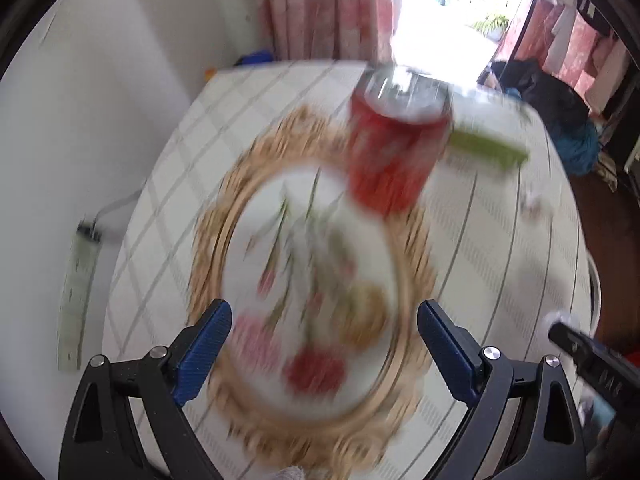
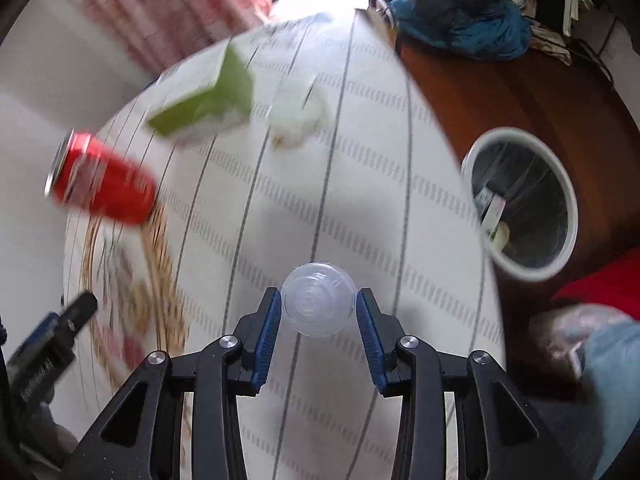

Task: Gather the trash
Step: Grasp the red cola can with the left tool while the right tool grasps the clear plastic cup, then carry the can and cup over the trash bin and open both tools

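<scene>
Your left view is smeared: the plate (image 1: 312,292) pattern and red can (image 1: 396,152) lettering are unreadable, and the green box (image 2: 208,100) is blurred too.

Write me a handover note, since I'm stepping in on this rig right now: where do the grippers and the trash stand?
Right gripper: shut on a clear plastic cup, held over the table.
Left gripper: open, empty, above the floral plate.
Bin: on the floor to the right of the table, with some trash already inside.
Left on the table: red can at the plate's far edge, green-and-white carton, crumpled white piece.
Next, probably: drop the cup in the bin, then fetch the can.
</scene>
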Available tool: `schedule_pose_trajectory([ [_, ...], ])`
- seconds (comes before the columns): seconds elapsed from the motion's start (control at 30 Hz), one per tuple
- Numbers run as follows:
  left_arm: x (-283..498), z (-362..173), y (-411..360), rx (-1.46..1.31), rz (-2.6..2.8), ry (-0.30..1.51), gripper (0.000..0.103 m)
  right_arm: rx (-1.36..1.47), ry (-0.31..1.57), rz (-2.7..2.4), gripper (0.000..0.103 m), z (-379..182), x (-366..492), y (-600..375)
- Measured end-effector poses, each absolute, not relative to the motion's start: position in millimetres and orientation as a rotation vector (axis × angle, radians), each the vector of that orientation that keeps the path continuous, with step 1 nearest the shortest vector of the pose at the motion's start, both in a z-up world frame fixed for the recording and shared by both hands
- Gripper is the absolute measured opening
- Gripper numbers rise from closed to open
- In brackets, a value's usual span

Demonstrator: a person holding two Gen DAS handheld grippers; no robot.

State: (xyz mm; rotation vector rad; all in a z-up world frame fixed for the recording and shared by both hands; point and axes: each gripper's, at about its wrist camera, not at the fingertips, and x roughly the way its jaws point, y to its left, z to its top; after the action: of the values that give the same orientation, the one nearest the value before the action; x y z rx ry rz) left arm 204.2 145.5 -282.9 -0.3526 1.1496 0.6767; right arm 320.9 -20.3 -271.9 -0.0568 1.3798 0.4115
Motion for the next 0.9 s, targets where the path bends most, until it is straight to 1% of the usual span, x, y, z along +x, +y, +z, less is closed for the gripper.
schedule_pose_trajectory([
  [0.1, 247, -279, 159, -0.326, 0.692, 1.131, 0.096, -0.059, 1.362, 0.397, 0.041, -269, 351, -12],
  [0.23, 281, -283, 174, -0.297, 0.708, 1.130, 0.096, -0.088, 1.351, 0.391, 0.041, -270, 378, 2],
  [0.27, 289, -284, 176, -0.296, 0.704, 1.134, 0.093, -0.092, 1.350, 0.394, 0.041, -271, 382, 7],
  [0.43, 306, -288, 180, -0.297, 0.688, 1.120, 0.093, -0.103, 1.354, 0.409, 0.041, -276, 391, 17],
  [0.47, 308, -286, 178, -0.290, 0.685, 1.103, 0.089, -0.104, 1.354, 0.410, 0.041, -276, 390, 17],
  [0.5, 308, -284, 177, -0.283, 0.684, 1.090, 0.067, -0.104, 1.356, 0.413, 0.041, -277, 391, 17],
  [0.53, 308, -283, 177, -0.278, 0.682, 1.084, 0.064, -0.102, 1.356, 0.415, 0.041, -277, 388, 16],
  [0.73, 299, -278, 169, -0.238, 0.666, 1.058, 0.064, -0.098, 1.335, 0.426, 0.041, -270, 382, 16],
  [0.9, 282, -257, 156, -0.196, 0.666, 1.011, 0.064, -0.104, 1.285, 0.455, 0.041, -251, 375, 13],
])
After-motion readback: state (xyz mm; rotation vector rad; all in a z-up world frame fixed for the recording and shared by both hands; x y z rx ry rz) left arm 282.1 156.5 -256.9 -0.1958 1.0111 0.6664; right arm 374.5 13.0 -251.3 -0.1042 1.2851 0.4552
